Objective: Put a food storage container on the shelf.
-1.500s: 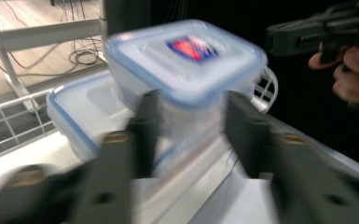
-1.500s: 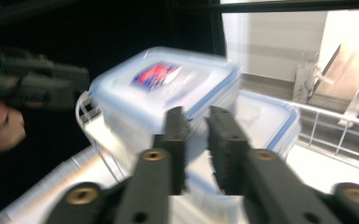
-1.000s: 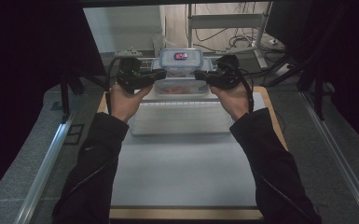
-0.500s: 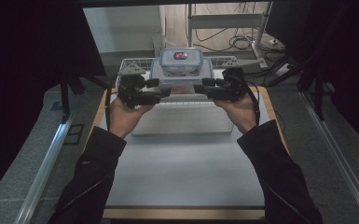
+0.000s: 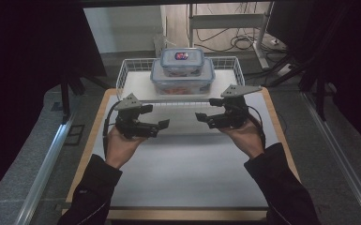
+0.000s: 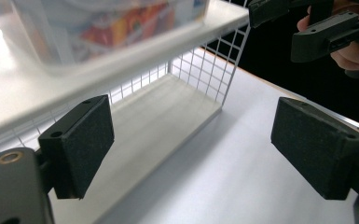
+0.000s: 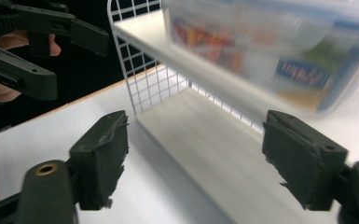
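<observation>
The left gripper (image 5: 163, 124) is hanging with its jaws spread and empty, having just been opening as the hand drew back toward the person. Between the hands and farther back, the large food container (image 5: 183, 82) is sitting on the top shelf of the white wire rack (image 5: 126, 70), a smaller lidded container (image 5: 182, 61) stacked on it. The right gripper (image 5: 200, 117) is likewise gaping, holding nothing. The placing looks finished.
</observation>
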A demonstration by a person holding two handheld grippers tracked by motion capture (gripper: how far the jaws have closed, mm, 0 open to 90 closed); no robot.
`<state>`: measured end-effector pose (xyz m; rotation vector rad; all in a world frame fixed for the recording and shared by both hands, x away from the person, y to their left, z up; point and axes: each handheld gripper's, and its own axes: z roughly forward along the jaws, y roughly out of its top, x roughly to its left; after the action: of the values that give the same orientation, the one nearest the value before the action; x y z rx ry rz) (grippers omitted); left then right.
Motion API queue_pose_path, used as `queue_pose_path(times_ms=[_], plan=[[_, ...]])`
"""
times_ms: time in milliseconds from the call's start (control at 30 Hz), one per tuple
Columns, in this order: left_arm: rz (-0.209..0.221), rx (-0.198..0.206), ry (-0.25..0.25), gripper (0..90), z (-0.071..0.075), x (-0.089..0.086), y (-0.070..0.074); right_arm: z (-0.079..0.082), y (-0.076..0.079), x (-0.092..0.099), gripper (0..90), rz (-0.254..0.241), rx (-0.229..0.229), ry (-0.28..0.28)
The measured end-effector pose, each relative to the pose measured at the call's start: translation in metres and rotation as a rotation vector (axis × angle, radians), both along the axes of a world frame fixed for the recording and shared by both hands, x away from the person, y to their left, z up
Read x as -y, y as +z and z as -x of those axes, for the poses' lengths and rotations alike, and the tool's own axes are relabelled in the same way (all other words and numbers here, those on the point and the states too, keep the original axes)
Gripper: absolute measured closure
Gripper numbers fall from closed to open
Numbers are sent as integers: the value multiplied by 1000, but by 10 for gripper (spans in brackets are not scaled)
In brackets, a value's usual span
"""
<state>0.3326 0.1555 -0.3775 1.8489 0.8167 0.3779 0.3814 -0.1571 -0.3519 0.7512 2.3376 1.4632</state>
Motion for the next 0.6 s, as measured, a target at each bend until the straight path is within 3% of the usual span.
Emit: queue_pose_path(times_ms=[300, 400, 600], plan=[[3, -5, 2, 91, 21, -2, -30, 15, -22, 3, 119, 33, 2, -1], [9, 4, 7, 86, 27, -3, -37, 19, -30, 5, 99, 38, -3, 2], [-20, 45, 18, 72, 41, -2, -52, 27, -48, 14, 71, 21, -22, 4]])
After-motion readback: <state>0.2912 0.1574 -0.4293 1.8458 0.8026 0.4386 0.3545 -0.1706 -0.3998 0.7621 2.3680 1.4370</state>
